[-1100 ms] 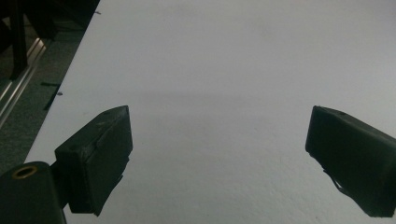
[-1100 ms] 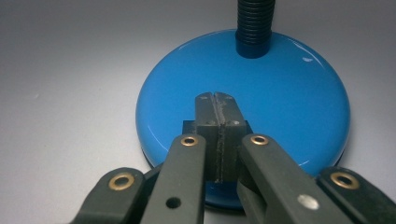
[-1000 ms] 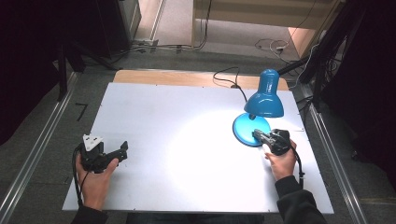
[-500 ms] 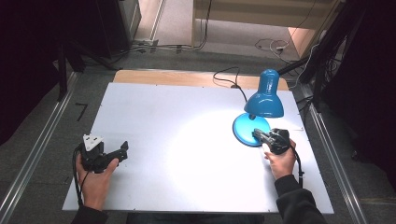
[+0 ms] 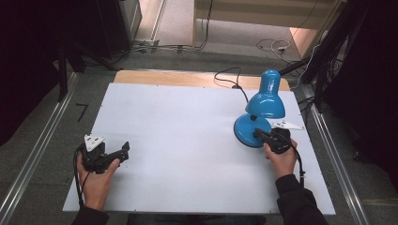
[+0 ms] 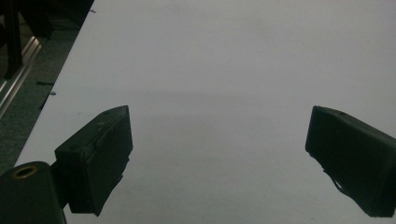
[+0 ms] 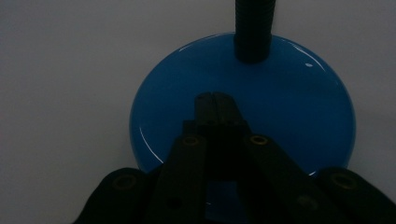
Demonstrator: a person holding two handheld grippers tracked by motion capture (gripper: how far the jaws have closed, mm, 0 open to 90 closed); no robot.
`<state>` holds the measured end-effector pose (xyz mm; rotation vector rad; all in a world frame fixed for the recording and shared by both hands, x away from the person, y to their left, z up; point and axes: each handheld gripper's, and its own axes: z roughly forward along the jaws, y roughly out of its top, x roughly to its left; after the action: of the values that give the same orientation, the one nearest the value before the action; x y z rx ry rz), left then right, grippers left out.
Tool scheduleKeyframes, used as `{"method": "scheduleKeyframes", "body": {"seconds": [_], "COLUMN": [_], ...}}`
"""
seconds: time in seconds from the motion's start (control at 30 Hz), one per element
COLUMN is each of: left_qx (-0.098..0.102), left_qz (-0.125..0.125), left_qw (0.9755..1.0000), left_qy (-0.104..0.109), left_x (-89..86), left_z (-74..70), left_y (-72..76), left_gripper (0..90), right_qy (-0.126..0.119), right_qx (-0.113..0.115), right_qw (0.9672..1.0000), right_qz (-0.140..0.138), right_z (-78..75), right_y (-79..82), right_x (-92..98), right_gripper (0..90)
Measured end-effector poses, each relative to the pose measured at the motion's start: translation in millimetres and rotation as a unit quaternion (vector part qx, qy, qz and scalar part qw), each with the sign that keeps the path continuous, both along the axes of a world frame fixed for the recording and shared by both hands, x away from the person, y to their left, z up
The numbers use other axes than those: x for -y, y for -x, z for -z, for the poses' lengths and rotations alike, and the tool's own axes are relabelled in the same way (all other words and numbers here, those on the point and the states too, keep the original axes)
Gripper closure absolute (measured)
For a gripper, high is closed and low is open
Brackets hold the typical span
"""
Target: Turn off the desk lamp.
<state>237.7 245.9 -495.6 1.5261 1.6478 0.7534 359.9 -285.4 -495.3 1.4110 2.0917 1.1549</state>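
Observation:
A blue desk lamp (image 5: 266, 100) stands at the right of the white table (image 5: 187, 136), its shade bent over its round base (image 5: 244, 129). My right gripper (image 5: 257, 134) is shut with nothing between its jaws. Its tips lie over the near part of the base; the right gripper view shows those joined tips (image 7: 213, 100) over the blue base (image 7: 289, 107), just short of the black flexible neck (image 7: 252, 28). Whether they press on it I cannot tell. At the near left, my left gripper (image 5: 121, 153) rests in a hand, open; its jaws (image 6: 219, 135) stand wide over bare table.
The lamp's black cable (image 5: 234, 80) runs back over a wooden board (image 5: 187, 77) at the table's far edge. Metal rails run along the left side (image 5: 37, 145) and the right side (image 5: 333, 154). The floor around is dark.
The bright patch of lamplight on the middle of the table has gone; the table is evenly dim now. Neither hand has visibly moved.

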Motion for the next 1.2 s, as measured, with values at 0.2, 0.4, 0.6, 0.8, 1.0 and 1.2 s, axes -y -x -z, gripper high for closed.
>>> {"method": "scheduleKeyframes", "body": {"seconds": [0.2,0.4,0.6,0.8,1.0,1.2], "left_qx": [0.000,0.000,0.000,-0.001,-0.001,-0.001], "left_qz": [-0.002,-0.001,-0.002,-0.001,-0.002,-0.001], "left_qw": [1.0000,1.0000,1.0000,1.0000,1.0000,1.0000], "left_qy": [0.001,0.001,0.002,0.003,0.004,0.005], "left_x": [-0.8,-0.9,-1.1,-1.3,-1.8,-1.9], "left_z": [0.4,0.3,0.2,0.3,0.3,0.8], "left_y": [-0.2,-0.1,0.1,0.1,0.1,0.0], "left_gripper": [8.2,8.2,8.2,8.2,8.2,8.2], "right_qy": [0.004,-0.022,-0.040,-0.043,-0.034,-0.020], "right_qx": [0.008,0.026,0.027,0.029,0.030,0.033], "right_qw": [1.0000,0.9994,0.9988,0.9986,0.9990,0.9992], "right_qz": [0.002,0.006,0.001,0.002,0.004,0.001], "right_z": [1.1,-6.4,-12.1,-15.3,-16.8,-16.4], "right_y": [-1.9,1.8,4.9,8.0,11.1,13.5], "right_x": [0.0,3.6,4.7,4.0,2.4,1.2], "right_gripper": [88.1,86.5,68.4,48.9,33.3,23.0]}}
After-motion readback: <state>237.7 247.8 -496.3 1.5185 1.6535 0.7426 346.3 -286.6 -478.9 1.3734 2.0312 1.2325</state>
